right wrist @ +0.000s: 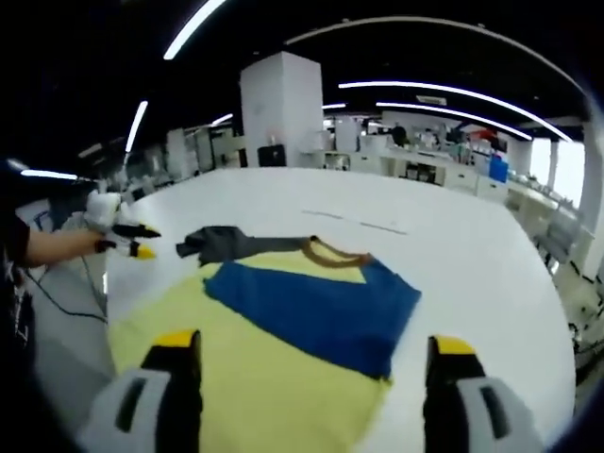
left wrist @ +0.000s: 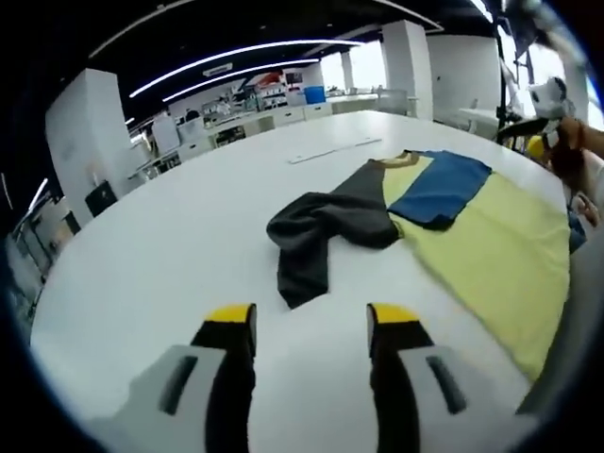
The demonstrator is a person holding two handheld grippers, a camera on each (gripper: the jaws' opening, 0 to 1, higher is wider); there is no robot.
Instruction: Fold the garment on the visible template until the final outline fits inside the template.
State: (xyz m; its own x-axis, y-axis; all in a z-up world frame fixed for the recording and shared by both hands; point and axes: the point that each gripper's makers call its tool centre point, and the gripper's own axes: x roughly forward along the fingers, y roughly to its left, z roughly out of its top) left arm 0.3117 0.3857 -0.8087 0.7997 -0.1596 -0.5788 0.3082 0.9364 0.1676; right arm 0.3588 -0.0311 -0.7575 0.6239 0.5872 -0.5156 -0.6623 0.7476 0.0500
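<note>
The left gripper hangs over bare white table with its yellow-tipped jaws spread and nothing between them; in the left gripper view, ahead of the tips and a little toward the right jaw, lies the dark grey sleeve of the garment, crumpled and trailing out from the body toward this gripper, its free end the nearest cloth to the fingers. The right gripper is likewise wide apart and empty, poised directly above the garment itself: between and just beyond its jaws sits the blue panel, folded over the pale yellow body, with the brown neckline at the far side. In the right gripper view the left gripper shows at the left edge, held by a white-gloved hand, close to the grey sleeve's end. No template outline can be made out under the cloth, so I cannot tell how the garment sits against it. The garment's long axis runs from the neckline toward the right gripper, while the grey sleeve sticks out sideways from that axis toward the left gripper. My reading is that this sleeve is the loose piece to bring in next, and the left gripper is plainly the nearer one; it would need to reach forward and slightly rightward to pinch the sleeve's end and carry it across onto the body.
</note>
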